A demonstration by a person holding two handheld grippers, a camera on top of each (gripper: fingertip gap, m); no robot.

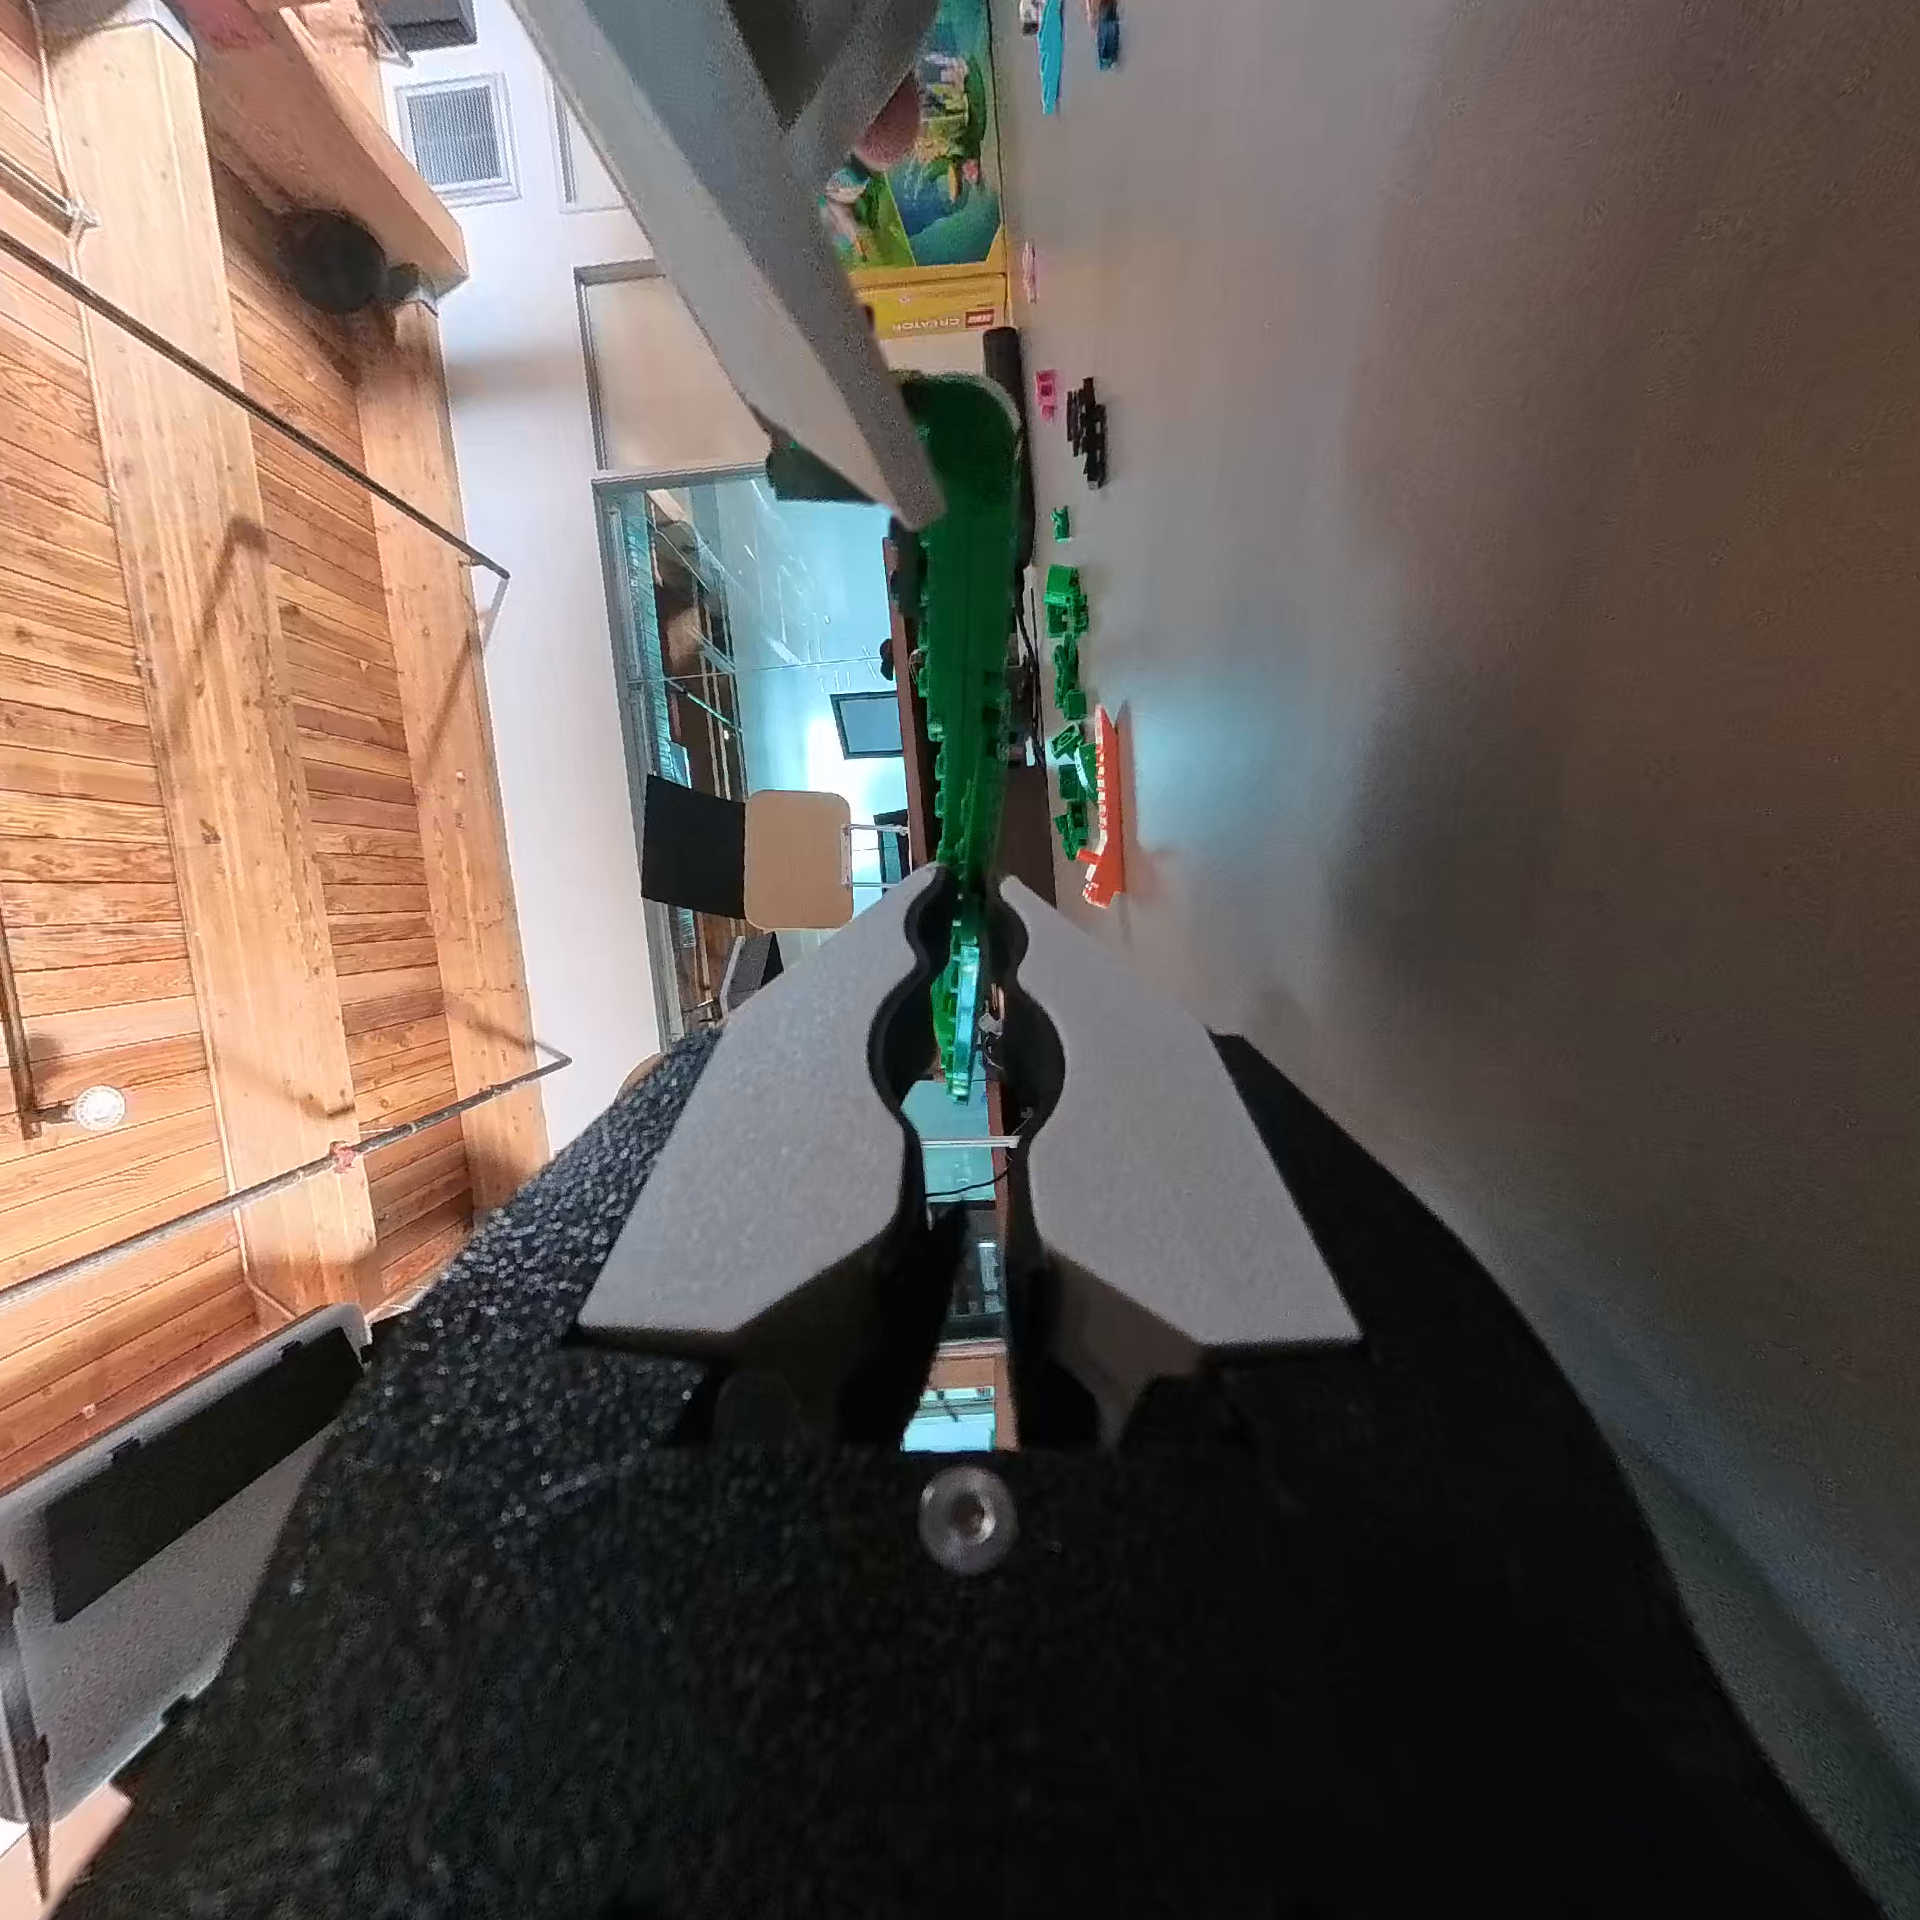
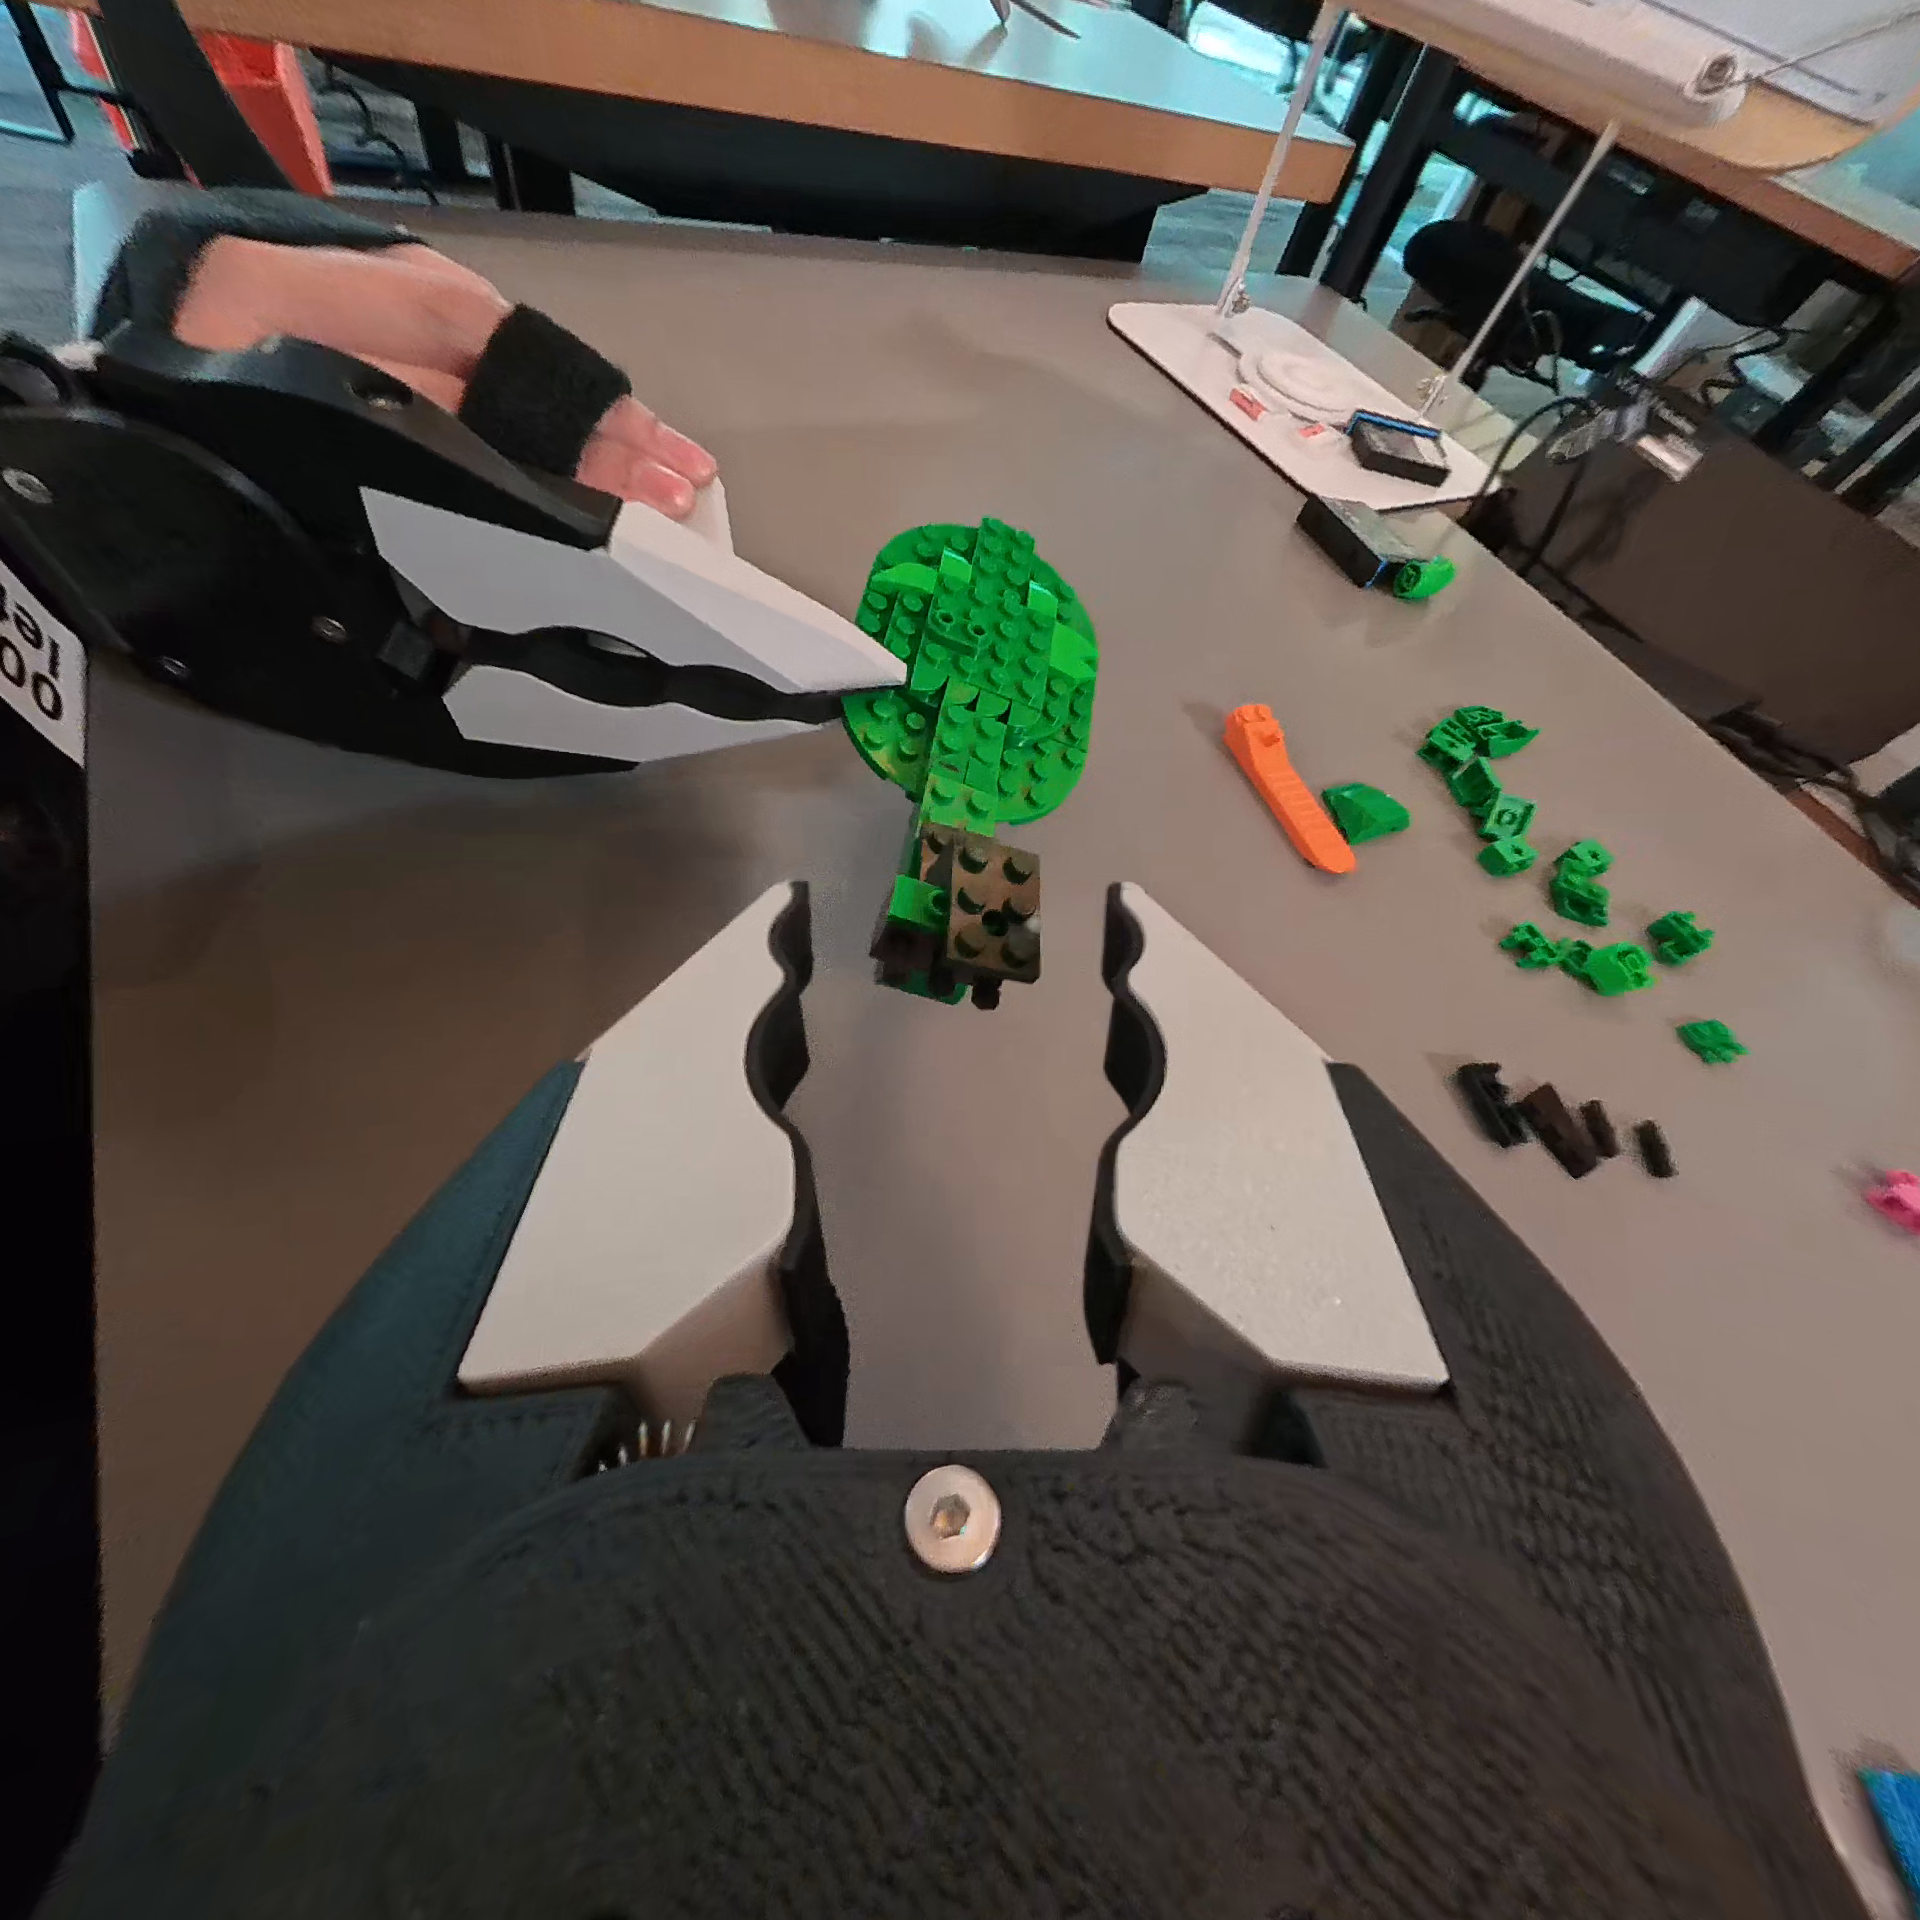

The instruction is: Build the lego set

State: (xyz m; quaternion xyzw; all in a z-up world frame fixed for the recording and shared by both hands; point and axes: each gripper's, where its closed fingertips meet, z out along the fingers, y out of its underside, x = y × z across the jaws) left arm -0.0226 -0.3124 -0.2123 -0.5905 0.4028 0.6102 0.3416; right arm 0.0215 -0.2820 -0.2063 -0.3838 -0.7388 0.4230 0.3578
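Note:
A round green lego build (image 2: 987, 665) with a dark studded block (image 2: 987, 914) at its lower end stands tilted on edge over the grey table (image 2: 468, 987). My left gripper (image 2: 862, 696) is shut on the build's left rim. In the left wrist view the left gripper (image 1: 971, 894) clamps the thin green build (image 1: 971, 623) edge-on. My right gripper (image 2: 956, 894) is open and empty, its fingertips on either side of the dark block without touching it. One right finger (image 1: 790, 260) crosses the top of the left wrist view.
An orange brick separator (image 2: 1288, 790) lies to the right, with loose green pieces (image 2: 1558, 873), black pieces (image 2: 1558, 1122), a pink piece (image 2: 1896, 1200) and a blue piece (image 2: 1891, 1818) beyond. A white stand base (image 2: 1299, 384) sits far right. The lego box (image 1: 935, 208) stands behind. My hands' fingertips stand some 6 centimeters from each other.

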